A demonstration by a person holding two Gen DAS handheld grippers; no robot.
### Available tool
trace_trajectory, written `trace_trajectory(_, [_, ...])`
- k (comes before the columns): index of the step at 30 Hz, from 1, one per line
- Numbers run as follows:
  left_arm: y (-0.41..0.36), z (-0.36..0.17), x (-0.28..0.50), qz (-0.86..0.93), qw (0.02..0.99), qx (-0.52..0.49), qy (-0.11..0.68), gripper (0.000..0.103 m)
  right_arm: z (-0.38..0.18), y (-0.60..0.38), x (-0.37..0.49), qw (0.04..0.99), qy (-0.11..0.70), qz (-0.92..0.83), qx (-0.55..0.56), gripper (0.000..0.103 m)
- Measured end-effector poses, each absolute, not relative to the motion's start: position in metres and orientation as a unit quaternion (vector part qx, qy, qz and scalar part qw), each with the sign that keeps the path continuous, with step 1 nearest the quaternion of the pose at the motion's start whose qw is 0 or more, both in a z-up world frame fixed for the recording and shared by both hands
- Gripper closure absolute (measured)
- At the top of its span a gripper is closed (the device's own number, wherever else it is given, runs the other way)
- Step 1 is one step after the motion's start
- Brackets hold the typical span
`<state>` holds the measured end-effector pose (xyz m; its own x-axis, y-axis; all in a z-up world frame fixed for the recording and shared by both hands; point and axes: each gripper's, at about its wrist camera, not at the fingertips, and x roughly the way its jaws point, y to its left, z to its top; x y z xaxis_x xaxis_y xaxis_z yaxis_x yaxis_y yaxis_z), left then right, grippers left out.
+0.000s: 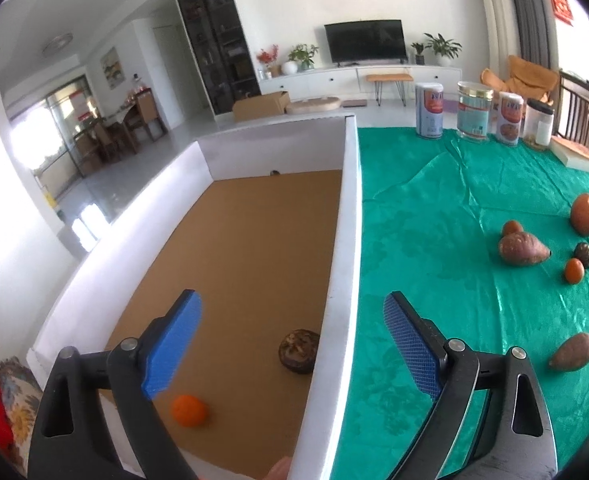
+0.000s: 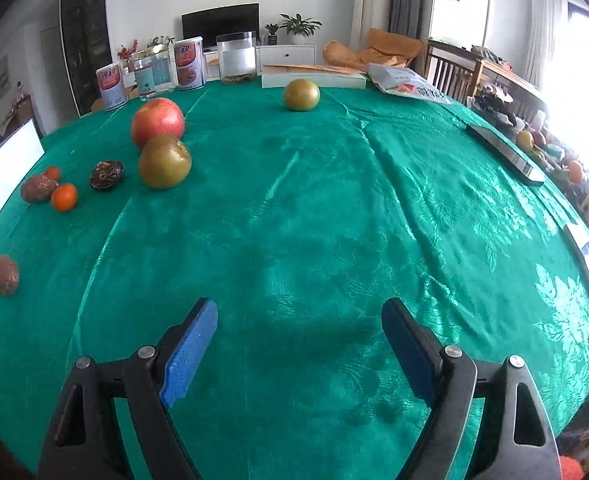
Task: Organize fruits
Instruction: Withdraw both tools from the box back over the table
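Left hand-held gripper wide, empty, above white box; orange and dark fruit already inside. Right hand-held gripper wide over tabletop; apple and others upper left, awaiting collection.

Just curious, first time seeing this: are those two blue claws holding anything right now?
Left gripper: open, holding nothing, above the white box.
Right gripper: open, holding nothing, above the green tablecloth.

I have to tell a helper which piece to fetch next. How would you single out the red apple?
On the green tablecloth, look just in front of the tins. The red apple sits there, touching a greenish-brown fruit. It is the only red piece.
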<state>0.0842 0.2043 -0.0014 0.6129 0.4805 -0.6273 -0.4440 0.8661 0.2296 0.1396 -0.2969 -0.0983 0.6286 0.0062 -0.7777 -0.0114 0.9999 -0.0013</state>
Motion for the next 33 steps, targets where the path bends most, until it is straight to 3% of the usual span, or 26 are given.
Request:
trace_trajectory(11, [0.184, 0.003, 0.078, 0.274, 0.904, 0.059, 0.324, 0.008, -0.102, -0.299, 0.138, 0.898, 0.439, 0.000, 0.002, 0.007])
trace_trajectory(17, [0.152, 0.039, 0.044, 0.327, 0.920, 0.078, 0.201, 0.004, -0.103, -0.296, 0.137, 0.899, 0.438, 0.003, 0.000, 0.007])
trace_trajectory(20, [0.123, 0.047, 0.034, 0.258, 0.948, 0.071, 0.173, 0.001, -0.103, -0.296, 0.137, 0.899, 0.438, 0.003, -0.001, 0.007])
trace_trajectory(27, [0.104, -0.028, 0.071, 0.092, 0.933, -0.055, 0.342, 0.001, -0.103, -0.296, 0.137, 0.899, 0.438, 0.003, -0.001, 0.007])
trace_trajectory(33, [0.104, -0.085, 0.085, 0.100, 0.902, -0.032, 0.420, 0.001, -0.103, -0.296, 0.137, 0.899, 0.438, 0.002, -0.001, 0.007])
